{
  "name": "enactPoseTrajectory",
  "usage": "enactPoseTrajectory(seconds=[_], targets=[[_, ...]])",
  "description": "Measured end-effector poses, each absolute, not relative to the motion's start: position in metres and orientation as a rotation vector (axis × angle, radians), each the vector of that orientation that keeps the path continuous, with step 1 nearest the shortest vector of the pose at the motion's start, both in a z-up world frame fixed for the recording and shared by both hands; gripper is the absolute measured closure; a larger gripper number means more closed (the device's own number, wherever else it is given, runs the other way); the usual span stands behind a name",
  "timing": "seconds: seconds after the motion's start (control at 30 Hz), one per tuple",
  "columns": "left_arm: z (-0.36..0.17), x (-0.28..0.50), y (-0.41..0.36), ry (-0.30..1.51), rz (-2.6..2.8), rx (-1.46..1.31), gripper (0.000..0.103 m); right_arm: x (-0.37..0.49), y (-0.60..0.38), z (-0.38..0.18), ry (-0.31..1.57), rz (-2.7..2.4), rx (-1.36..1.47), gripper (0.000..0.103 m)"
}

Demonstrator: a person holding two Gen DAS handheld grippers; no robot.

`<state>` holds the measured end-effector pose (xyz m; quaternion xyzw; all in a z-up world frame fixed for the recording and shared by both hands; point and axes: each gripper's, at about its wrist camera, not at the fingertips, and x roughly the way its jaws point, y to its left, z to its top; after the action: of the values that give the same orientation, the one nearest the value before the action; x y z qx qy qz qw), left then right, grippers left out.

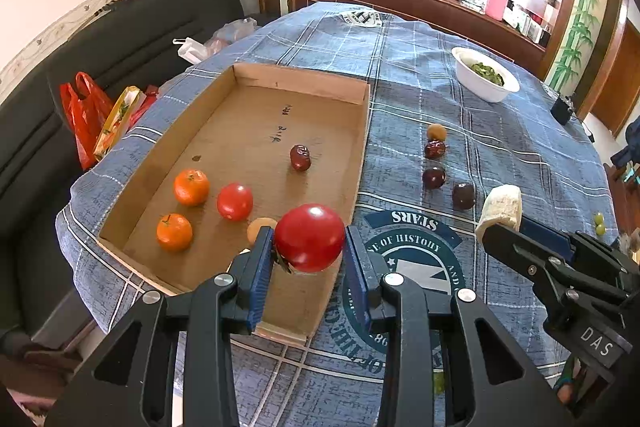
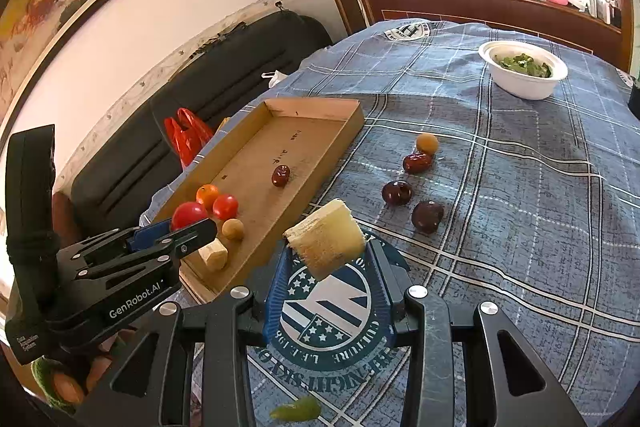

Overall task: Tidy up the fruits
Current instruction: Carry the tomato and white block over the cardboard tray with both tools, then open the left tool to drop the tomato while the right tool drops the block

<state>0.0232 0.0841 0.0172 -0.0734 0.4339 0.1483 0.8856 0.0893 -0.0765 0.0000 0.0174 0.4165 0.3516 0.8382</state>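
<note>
Left wrist: left gripper (image 1: 308, 247) clamps glossy round tomato (image 1: 310, 237) over cardboard tray (image 1: 362, 131)

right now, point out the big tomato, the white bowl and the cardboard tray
big tomato (image 1: 310, 237), left wrist view, middle of its red skin, between the left gripper's fingers
white bowl (image 2: 524, 85), right wrist view, on its outer wall
cardboard tray (image 1: 248, 123), left wrist view, bare floor of the tray

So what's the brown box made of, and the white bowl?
The brown box looks like plain cardboard: matte tan, thin folded walls, raw edges, pen marks on the floor. The white bowl looks like smooth plastic or foam, perhaps disposable, going by its thin rim and dull sheen; glazed ceramic can't be ruled out.
</note>
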Motion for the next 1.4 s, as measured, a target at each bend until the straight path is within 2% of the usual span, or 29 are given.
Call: enactPoseTrajectory(seconds=[0.7,1.07,1.4], targets=[[0.023,0.055,0.171,0.893,0.400,-0.246,0.070,0.131,0.004,0.009,0.876,0.825,-0.016,0.065],[-0.016,0.125,0.214,0.998,0.436,-0.302,0.070,0.187,0.077,-0.009,0.886,0.813,-0.090,0.065],[-0.047,0.146,0.220,1.106,0.453,-0.304,0.070,0.204,0.114,-0.046,0.940,0.804,-0.201,0.065]])
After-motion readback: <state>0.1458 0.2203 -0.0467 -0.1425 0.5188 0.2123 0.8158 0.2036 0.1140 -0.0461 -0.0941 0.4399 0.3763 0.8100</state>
